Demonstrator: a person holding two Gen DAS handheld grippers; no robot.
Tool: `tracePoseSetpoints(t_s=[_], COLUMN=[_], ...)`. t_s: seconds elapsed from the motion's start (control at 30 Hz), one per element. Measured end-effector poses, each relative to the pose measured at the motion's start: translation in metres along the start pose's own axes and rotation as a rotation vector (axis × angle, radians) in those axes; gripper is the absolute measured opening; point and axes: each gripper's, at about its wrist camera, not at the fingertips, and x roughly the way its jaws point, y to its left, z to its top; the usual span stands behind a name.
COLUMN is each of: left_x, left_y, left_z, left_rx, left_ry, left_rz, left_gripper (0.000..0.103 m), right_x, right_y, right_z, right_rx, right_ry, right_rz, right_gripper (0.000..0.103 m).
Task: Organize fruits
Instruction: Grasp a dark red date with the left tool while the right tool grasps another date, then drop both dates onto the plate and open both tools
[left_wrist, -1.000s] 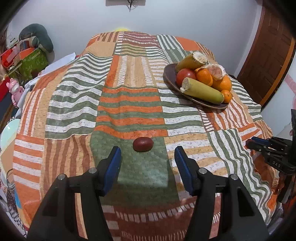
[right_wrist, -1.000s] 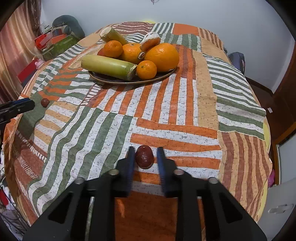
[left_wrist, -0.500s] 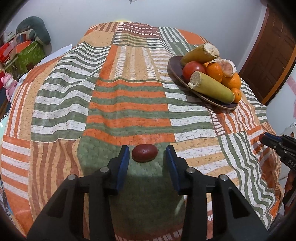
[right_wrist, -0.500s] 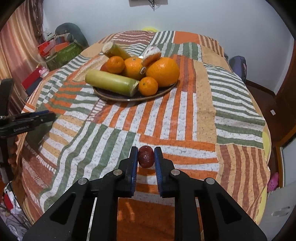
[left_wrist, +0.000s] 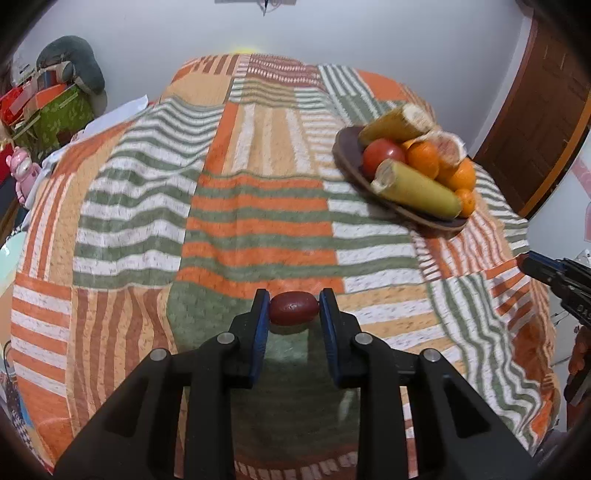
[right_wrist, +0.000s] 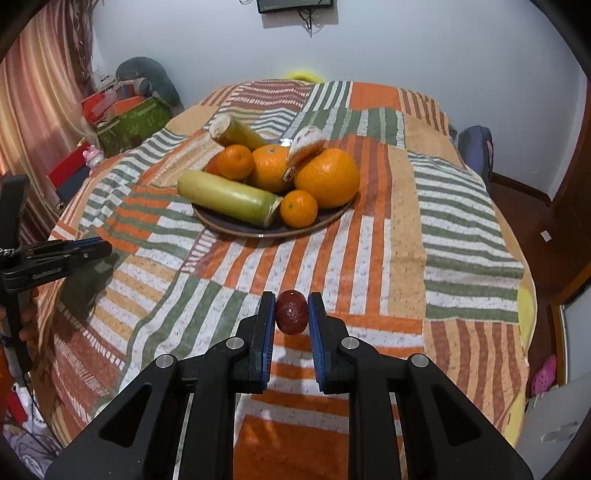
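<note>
My left gripper (left_wrist: 293, 306) points down at the striped bedspread, and its jaws are closing on a dark red oval fruit (left_wrist: 293, 313). Both blue pads touch the ends of that fruit, which lies on a green patch. My right gripper (right_wrist: 291, 306) is shut on a second dark red fruit (right_wrist: 291, 312) and holds it a little above the cloth. A dark plate (right_wrist: 258, 232) stands farther back with oranges (right_wrist: 327, 177), a tomato (left_wrist: 382, 153) and two yellow-green cobs (right_wrist: 225, 195) heaped on it. The same plate (left_wrist: 347, 155) sits at the upper right in the left wrist view.
The patchwork bedspread (left_wrist: 258, 206) covers a bed that drops off at every side. Boxes and toys (right_wrist: 125, 114) crowd the far left corner by a curtain. A wooden door (left_wrist: 535, 122) stands to the right. Each gripper's tip shows at the other view's edge.
The left jaws have narrowed from wide apart until the pads meet the fruit on the green patch. The right gripper has risen slightly with its fruit, so the plate looks farther off.
</note>
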Motion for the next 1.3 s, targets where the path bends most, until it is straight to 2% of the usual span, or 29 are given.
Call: tracePoseSetpoints(t_s=[0.3, 0.5, 0.87, 1.23, 1.3], left_x=[-0.025, -0.023, 0.020, 0.044, 0.047], left_y=[-0.036, -0.061, -0.083, -0.082, -0.084], left_z=[0.036, 0.062, 0.100, 0.108, 0.109], left_rx=[0.062, 0.089, 0.101, 0.091, 0.098], left_ry=[-0.104, -0.140, -0.136, -0.124, -0.120], left_rz=[-0.056, -0.101, -0.137, -0.145, -0.140], left_gripper=[0.027, 0.027, 0.027, 0.027, 0.030], right_x=[-0.006, -0.006, 0.017, 0.048, 0.050], right_y=[0.002, 0.004, 0.008, 0.011, 0.012], right_z=[0.028, 0.050, 0.078, 0.081, 0.082], right_rx=[-0.017, -0.031, -0.049, -0.061, -0.065], right_ry=[-0.068, -0.123, -0.162, -0.128, -0.123], right_rz=[0.010, 0.024, 0.057, 0.062, 0.054], right_gripper=[0.016, 0.016, 0.016, 0.016, 0.018])
